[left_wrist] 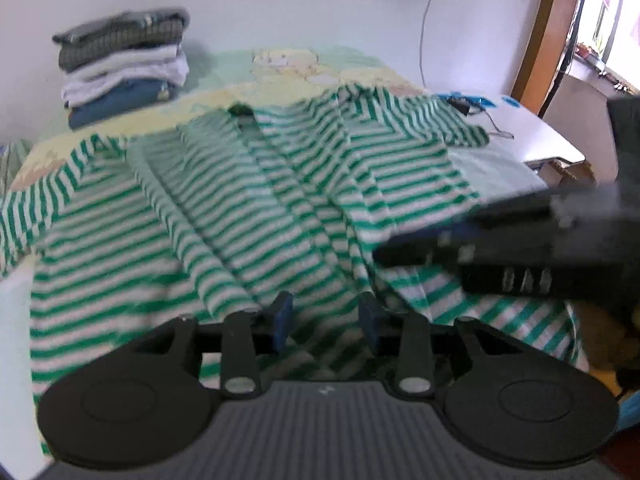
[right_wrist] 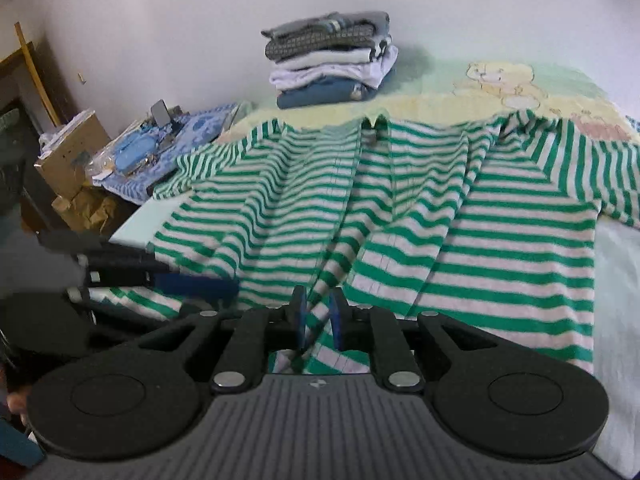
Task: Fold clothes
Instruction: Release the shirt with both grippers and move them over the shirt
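- Pale green bedspread with a printed bear (right_wrist: 500,80) is seen spread under a white wall.
- Green-and-white striped cotton shirt (right_wrist: 460,220) is laid rumpled across it.
- Stack of folded clothes (right_wrist: 332,60) is set at twelve o'clock of the shirt.
- Right gripper (right_wrist: 318,320) is pinched on the shirt's hem fold.
- Left gripper (left_wrist: 326,320) is spread over the striped cloth; whether its pads press cannot be told.

Your right gripper (right_wrist: 319,316) pinches a bunched fold of the striped shirt (right_wrist: 460,240), which lies rumpled across the bed (right_wrist: 616,288). Your left gripper (right_wrist: 192,282) reaches in from the left. A folded stack (right_wrist: 332,64) sits behind.
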A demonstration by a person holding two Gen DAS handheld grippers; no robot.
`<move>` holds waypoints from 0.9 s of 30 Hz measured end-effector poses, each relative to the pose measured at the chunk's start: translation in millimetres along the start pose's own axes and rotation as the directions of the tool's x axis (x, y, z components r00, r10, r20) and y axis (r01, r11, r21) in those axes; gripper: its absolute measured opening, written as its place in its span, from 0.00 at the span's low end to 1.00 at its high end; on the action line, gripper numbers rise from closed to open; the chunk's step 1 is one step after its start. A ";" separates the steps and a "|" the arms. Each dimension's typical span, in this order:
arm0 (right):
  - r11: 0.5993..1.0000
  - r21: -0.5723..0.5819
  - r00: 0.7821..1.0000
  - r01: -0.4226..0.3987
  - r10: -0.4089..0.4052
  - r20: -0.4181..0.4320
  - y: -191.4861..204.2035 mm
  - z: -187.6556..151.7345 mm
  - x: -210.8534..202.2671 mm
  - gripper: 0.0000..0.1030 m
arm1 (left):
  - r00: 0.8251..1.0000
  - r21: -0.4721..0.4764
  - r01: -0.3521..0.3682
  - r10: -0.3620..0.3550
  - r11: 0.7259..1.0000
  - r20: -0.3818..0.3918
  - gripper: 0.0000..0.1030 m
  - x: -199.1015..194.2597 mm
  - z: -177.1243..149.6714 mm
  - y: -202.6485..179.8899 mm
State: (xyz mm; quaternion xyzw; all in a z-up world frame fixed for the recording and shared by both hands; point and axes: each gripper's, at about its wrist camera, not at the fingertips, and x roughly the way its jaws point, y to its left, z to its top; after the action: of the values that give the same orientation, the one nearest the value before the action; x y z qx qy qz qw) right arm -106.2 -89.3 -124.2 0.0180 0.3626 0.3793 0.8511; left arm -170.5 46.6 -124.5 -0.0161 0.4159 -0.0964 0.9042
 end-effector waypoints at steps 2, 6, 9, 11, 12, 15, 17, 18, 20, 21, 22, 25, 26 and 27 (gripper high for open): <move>0.998 0.038 0.998 -0.049 0.050 -0.027 -3.3 3.1 4.2 0.17 | 1.000 -0.025 0.004 -0.004 1.000 -0.020 0.38 0.5 -6.9 1.2; 0.985 0.131 0.987 -0.109 0.123 -0.103 -6.9 1.4 14.4 0.19 | 1.000 -0.043 -0.006 0.005 0.999 -0.022 0.43 -6.4 -13.8 2.1; 0.977 0.136 0.973 -0.162 0.181 -0.143 -0.6 -6.8 14.8 0.19 | 0.999 -0.026 -0.023 0.022 0.999 -0.036 0.46 -9.4 -20.2 2.2; 0.982 0.112 0.968 -0.153 0.172 -0.182 5.7 -13.5 18.6 0.17 | 0.999 -0.018 -0.023 0.022 1.000 -0.045 0.46 -12.0 -23.7 1.6; 0.984 0.106 0.968 -0.142 0.160 -0.193 7.9 -16.3 20.4 0.12 | 0.999 -0.013 -0.020 0.020 1.000 -0.046 0.46 -14.7 -24.8 0.6; 0.983 0.110 0.973 -0.150 0.166 -0.159 5.2 -17.6 11.4 0.02 | 0.999 0.021 -0.004 0.005 1.000 -0.046 0.47 -25.2 -28.2 -2.3; 0.985 0.093 0.979 -0.146 0.157 -0.128 2.9 -17.4 1.9 0.02 | 0.999 0.043 -0.009 0.011 0.999 -0.050 0.55 -27.0 -31.6 -5.1; 0.986 0.082 0.981 -0.144 0.153 -0.120 1.5 -17.7 -1.7 0.02 | 0.998 0.052 -0.015 0.018 0.999 -0.059 0.56 -25.0 -34.0 -6.4; 0.989 0.082 0.980 -0.119 0.131 -0.153 -1.3 -23.6 2.8 0.03 | 0.995 0.054 -0.016 0.022 0.998 -0.094 0.55 -15.4 -41.7 -7.7; 0.991 0.088 0.979 -0.103 0.117 -0.166 -3.1 -27.4 5.3 0.02 | 0.995 0.055 -0.018 0.023 0.998 -0.099 0.55 -14.0 -44.0 -8.9; 0.991 0.082 0.981 -0.106 0.118 -0.155 -2.3 -27.5 1.7 0.03 | 0.995 0.061 -0.022 0.028 0.998 -0.094 0.55 -14.9 -45.1 -10.9; 0.991 0.066 0.985 -0.114 0.121 -0.120 -0.1 -27.5 -9.1 0.09 | 0.996 0.076 -0.019 0.025 0.997 -0.080 0.54 -24.2 -41.2 -14.8; 0.991 0.061 0.987 -0.116 0.122 -0.108 0.7 -27.5 -12.7 0.10 | 0.997 0.075 -0.010 0.015 0.997 -0.069 0.54 -28.7 -38.6 -14.6; 0.991 0.056 0.985 -0.124 0.130 -0.112 2.4 -27.5 -13.5 0.10 | 0.998 0.075 0.001 0.004 0.997 -0.060 0.54 -32.4 -35.8 -14.6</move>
State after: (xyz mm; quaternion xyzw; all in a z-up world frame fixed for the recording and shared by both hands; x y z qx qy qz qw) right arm -131.2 -103.2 -135.6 0.0397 0.4185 0.4241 0.8021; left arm -220.4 40.2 -122.0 0.0211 0.4389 -0.1116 0.8913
